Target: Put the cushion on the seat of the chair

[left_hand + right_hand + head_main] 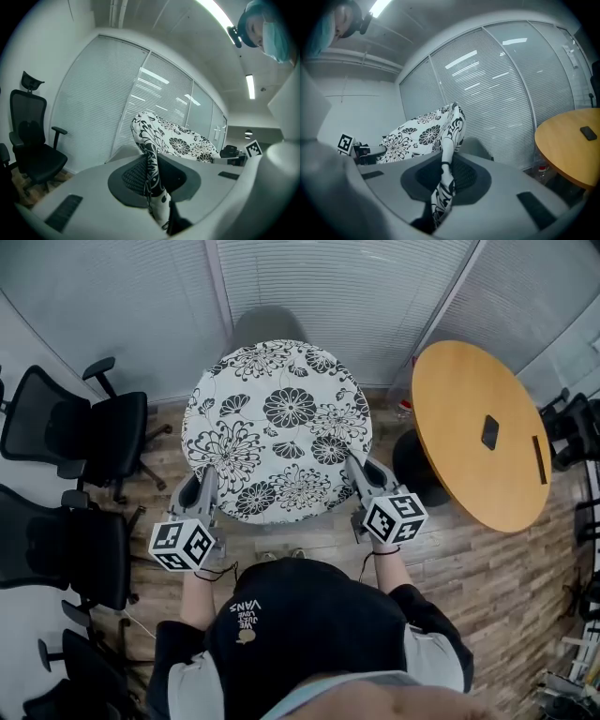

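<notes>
Pinching the near rim of the round black-and-white floral fabric cushion [277,423] with left gripper [208,479] and right gripper [360,472] alike, above the grey chair [267,324], keep it level, centre it over the seat, then release together.

I see the cushion [277,427] white with black flowers, my left gripper [200,486] and right gripper [364,474] grey with black-and-white marker cubes [183,545], round table [459,409] honey yellow, office chairs [94,432] black, floor [487,568] brown wood planks, blinds [328,287] pale grey.
</notes>
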Tool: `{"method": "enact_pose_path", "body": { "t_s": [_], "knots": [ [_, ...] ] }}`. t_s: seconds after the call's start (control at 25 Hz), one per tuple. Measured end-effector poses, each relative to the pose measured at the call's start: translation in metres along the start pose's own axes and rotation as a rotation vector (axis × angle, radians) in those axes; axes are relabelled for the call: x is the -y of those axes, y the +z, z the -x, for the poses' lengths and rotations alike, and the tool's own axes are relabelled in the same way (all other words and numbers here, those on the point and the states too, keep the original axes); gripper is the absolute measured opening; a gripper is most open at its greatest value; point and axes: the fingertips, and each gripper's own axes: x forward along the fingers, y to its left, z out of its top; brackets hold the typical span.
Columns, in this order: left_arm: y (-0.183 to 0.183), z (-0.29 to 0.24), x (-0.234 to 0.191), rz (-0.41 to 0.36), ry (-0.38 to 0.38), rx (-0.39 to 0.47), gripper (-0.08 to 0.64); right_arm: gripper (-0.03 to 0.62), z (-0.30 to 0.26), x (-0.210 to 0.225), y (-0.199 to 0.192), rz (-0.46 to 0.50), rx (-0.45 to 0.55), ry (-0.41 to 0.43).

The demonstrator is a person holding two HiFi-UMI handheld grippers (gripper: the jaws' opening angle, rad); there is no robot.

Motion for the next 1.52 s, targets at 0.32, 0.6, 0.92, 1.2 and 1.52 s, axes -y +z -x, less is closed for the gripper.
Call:
{"method": "enact_pose_path", "body": {
  "t_s": [0.32, 0.6, 0.92, 1.2, 1.52],
  "knots": [
    [0.000, 0.002, 0.005, 0.013, 0.035, 0.010, 0.058, 0.043, -0.001, 0.005, 0.007, 0.016, -0.015, 0.031],
    [0.003, -0.001, 0.005, 0.011, 0.004, 0.018, 0.060, 0.043, 0.003, 0.002, 0.007, 0.017, -0.002, 0.007],
    [0.002, -0.012, 0.002, -0.009, -0.043, 0.009, 0.058, 0.043, 0.002, 0.005, 0.000, 0.001, 0.030, -0.036],
    [0.001, -0.016, -0.008, -0.027, -0.094, 0.008, 0.058, 0.043, 0.003, -0.003, -0.008, -0.006, 0.062, -0.079],
    [0.004, -0.007, 0.005, -0.020, -0.054, 0.003, 0.058, 0.043, 0.004, 0.006, 0.000, -0.014, 0.038, -0.045]
  ]
}}
